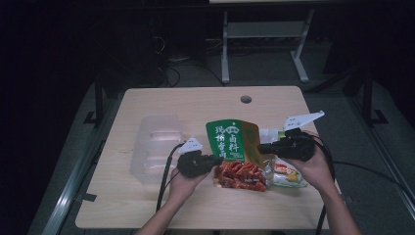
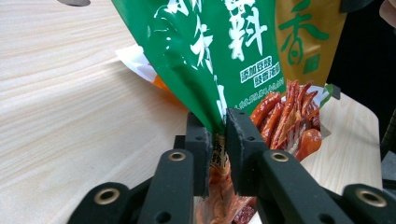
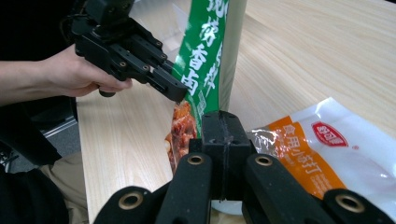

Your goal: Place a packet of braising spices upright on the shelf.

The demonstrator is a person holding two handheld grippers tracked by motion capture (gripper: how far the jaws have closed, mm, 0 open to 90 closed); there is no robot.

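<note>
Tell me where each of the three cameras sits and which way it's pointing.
High view: above the person's side, looking forward and down on the table; forearms, both hands.
Left gripper view: rides the left tongs, looking along jaws shut on the green bag.
Right gripper view: rides the right tongs, jaws shut at the bag's other edge, facing the left hand.
Shared: the green bag, white-orange packet.

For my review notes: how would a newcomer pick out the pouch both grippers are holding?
On the wooden table, look between the person's two hands near the front edge. The green pouch stands upright there, pinched by the left gripper and the right gripper. Unlike the flat white-and-orange packet beside it and the clear plastic container, it is green with white characters and pictures red food.
</note>
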